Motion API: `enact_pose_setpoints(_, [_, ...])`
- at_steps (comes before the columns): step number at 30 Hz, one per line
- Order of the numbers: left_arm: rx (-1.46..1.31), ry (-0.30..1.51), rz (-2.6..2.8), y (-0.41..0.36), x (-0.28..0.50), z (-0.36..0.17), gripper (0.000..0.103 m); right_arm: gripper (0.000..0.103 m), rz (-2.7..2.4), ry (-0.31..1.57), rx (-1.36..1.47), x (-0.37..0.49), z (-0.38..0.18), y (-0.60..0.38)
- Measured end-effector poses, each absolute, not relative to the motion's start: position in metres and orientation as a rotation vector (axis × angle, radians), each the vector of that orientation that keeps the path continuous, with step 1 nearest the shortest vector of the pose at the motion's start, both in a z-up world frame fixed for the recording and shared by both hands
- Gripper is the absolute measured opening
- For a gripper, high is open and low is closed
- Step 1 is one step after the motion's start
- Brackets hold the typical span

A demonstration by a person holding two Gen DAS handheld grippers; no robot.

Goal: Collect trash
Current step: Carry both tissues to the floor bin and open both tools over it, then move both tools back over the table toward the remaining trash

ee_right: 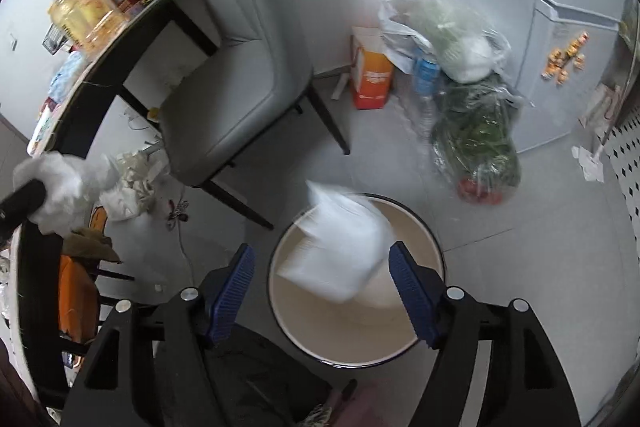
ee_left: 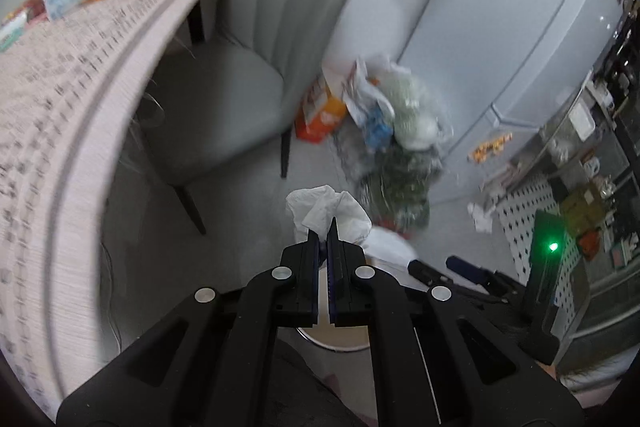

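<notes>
White tissue (ee_right: 336, 247) blurring at frame centre over cream bin (ee_right: 432, 243), free between spread right gripper (ee_right: 322, 291) pads. Left gripper (ee_left: 324, 233) pinching crumpled tissue wad (ee_left: 324, 207), lower centre; bin mostly hidden there.

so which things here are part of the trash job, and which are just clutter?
Job:
- tissue pinched in the left gripper
- white wad, blurred, between the open jaws of the right gripper, over the bin
- bin

Lying about:
- chair
- orange box
- bagged greens
- fridge
- jar on the table
</notes>
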State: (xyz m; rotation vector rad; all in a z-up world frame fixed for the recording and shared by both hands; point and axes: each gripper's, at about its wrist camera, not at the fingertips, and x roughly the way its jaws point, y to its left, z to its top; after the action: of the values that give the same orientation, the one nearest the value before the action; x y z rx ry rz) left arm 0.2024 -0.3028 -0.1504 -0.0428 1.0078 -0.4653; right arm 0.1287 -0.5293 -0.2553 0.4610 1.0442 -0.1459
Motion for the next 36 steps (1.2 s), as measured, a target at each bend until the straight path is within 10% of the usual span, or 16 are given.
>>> enact_pose_setpoints(10, [0.003,1.129,-0.542,-0.351,0.197,-0.192,0.004,0.075,-0.237,0.995,0.523,0.101,-0.24,-0.579])
enact_pose_setpoints(15, [-0.003,1.098,-0.563,-0.359,0.19,-0.187,0.076,0.082,-0.275,0.953,0.529,0.092,-0.223,-0.588])
enact_pose_setpoints(36, [-0.097,0.726,-0.264,-0.216,0.178,-0.053,0.097,0.095,-0.179,0.698,0.307,0.104,-0.1,-0.477])
